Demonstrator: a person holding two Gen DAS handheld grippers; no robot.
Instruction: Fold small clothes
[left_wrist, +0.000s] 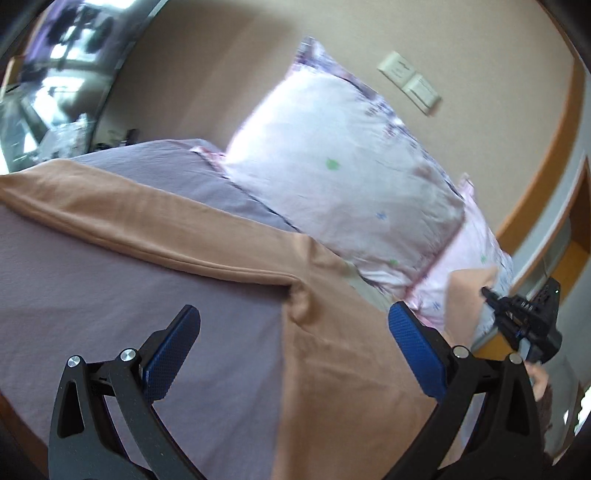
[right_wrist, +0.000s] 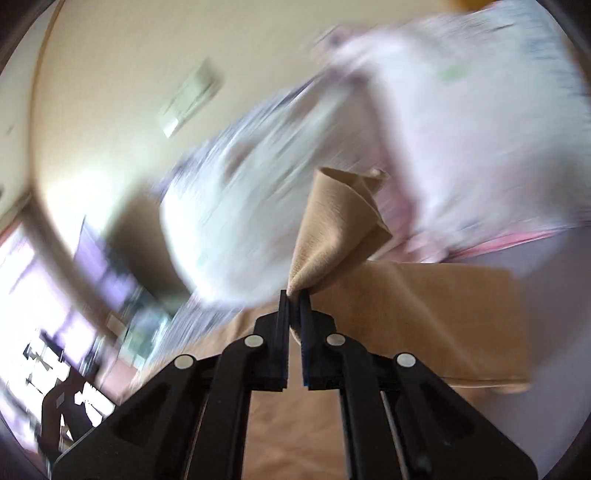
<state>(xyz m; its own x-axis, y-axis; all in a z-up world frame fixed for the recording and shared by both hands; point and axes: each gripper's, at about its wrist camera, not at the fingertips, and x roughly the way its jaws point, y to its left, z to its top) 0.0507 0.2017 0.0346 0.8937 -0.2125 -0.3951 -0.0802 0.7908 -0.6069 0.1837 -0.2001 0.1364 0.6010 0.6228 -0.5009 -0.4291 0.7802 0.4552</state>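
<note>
A tan garment lies spread on the purple bed sheet, one long sleeve stretching to the left. My left gripper is open and empty, hovering over the garment where the sleeve meets the body. My right gripper is shut on a bunched corner of the tan garment and holds it lifted off the bed. The right gripper also shows at the right edge of the left wrist view, with the lifted tan cloth beside it. The right wrist view is motion-blurred.
A pale pink patterned pillow leans against the beige wall behind the garment, with a second pillow under it. Wall switches sit above. A wooden bed frame runs along the right.
</note>
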